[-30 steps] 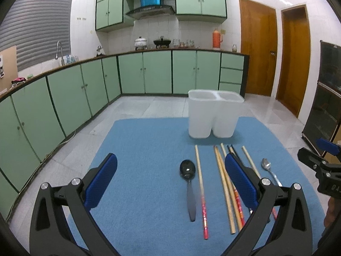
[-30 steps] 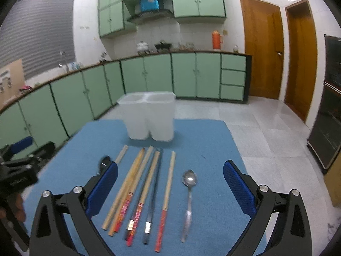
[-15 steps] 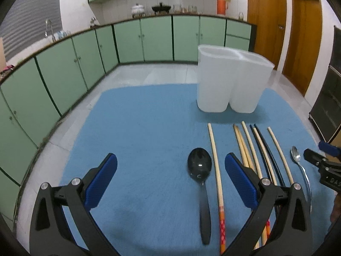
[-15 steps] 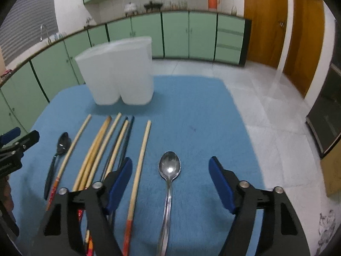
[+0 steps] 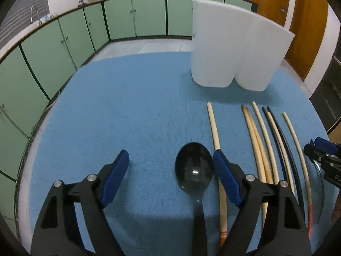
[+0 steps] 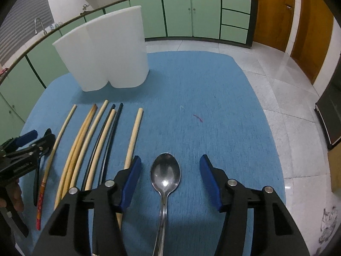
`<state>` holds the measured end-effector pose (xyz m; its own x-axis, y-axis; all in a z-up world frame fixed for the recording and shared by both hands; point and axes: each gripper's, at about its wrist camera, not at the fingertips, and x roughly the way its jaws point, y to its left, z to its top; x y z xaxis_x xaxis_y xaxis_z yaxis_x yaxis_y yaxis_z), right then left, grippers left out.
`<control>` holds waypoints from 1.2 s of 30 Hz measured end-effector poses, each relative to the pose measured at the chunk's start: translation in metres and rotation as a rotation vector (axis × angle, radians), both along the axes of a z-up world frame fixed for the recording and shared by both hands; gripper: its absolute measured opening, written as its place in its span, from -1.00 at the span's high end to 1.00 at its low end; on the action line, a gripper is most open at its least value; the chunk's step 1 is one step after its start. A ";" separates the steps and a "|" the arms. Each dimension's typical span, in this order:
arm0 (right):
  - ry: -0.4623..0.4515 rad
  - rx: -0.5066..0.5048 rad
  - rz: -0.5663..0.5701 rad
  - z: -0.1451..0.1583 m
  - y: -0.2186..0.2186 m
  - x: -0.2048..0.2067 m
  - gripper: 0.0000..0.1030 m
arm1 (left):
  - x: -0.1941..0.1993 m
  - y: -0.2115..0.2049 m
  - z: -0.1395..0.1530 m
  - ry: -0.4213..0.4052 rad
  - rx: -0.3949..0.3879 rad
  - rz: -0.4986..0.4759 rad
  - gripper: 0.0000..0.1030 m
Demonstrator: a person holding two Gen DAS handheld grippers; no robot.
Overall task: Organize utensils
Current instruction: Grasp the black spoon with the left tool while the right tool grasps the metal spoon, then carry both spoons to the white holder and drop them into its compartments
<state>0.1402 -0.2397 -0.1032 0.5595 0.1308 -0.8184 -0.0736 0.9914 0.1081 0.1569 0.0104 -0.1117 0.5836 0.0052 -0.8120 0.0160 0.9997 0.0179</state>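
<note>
A black spoon (image 5: 194, 171) lies on the blue mat (image 5: 127, 111), its bowl between the fingers of my open left gripper (image 5: 171, 169), nearer the right one. A metal spoon (image 6: 165, 176) lies between the fingers of my open right gripper (image 6: 170, 176). Several chopsticks (image 6: 93, 140) lie side by side between the two spoons; they also show in the left wrist view (image 5: 262, 140). A white two-compartment holder (image 5: 236, 49) stands at the back of the mat; it also shows in the right wrist view (image 6: 106, 51).
Green kitchen cabinets (image 5: 136, 15) run around the room behind the table. Wooden doors (image 6: 277, 10) stand at the right. The mat's right edge meets a tiled floor (image 6: 287, 98) in the right wrist view.
Both grippers have come down and forward to the mat. The left fingers now straddle the black spoon's bowl and the right fingers straddle the metal spoon's bowl; both have narrowed.
</note>
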 end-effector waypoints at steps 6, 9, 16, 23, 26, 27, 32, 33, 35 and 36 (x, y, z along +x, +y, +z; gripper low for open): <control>0.001 -0.029 -0.005 -0.002 0.008 0.002 0.08 | 0.002 0.000 0.000 0.008 -0.028 -0.018 -0.22; 0.002 -0.036 -0.002 -0.001 0.014 0.000 0.26 | 0.002 -0.006 0.004 0.005 -0.036 -0.041 0.16; -0.020 0.012 0.014 0.004 0.010 -0.006 0.46 | -0.004 -0.013 0.010 -0.018 -0.066 -0.073 0.35; -0.189 0.131 0.059 0.040 -0.005 -0.025 0.46 | -0.022 -0.010 0.045 -0.208 -0.095 -0.064 0.35; -0.240 0.157 0.090 0.052 -0.008 -0.032 0.46 | -0.022 -0.010 0.061 -0.269 -0.104 -0.068 0.35; -0.257 0.167 0.102 0.057 -0.007 -0.034 0.46 | -0.021 -0.011 0.066 -0.283 -0.108 -0.069 0.35; -0.314 0.189 0.129 0.081 -0.008 -0.024 0.46 | -0.024 -0.017 0.085 -0.356 -0.121 -0.071 0.35; -0.322 0.195 0.133 0.085 -0.009 -0.022 0.46 | -0.023 -0.019 0.089 -0.370 -0.124 -0.074 0.35; -0.357 0.196 0.135 0.095 -0.009 -0.019 0.46 | -0.021 -0.022 0.100 -0.402 -0.130 -0.076 0.35; -0.378 0.198 0.136 0.102 -0.012 -0.015 0.46 | -0.019 -0.024 0.107 -0.425 -0.136 -0.078 0.35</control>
<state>0.1249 -0.2520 -0.0007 0.7813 0.3571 -0.5119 -0.2724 0.9330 0.2351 0.1383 -0.0132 -0.0048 0.8596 -0.1425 -0.4906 0.1112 0.9895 -0.0927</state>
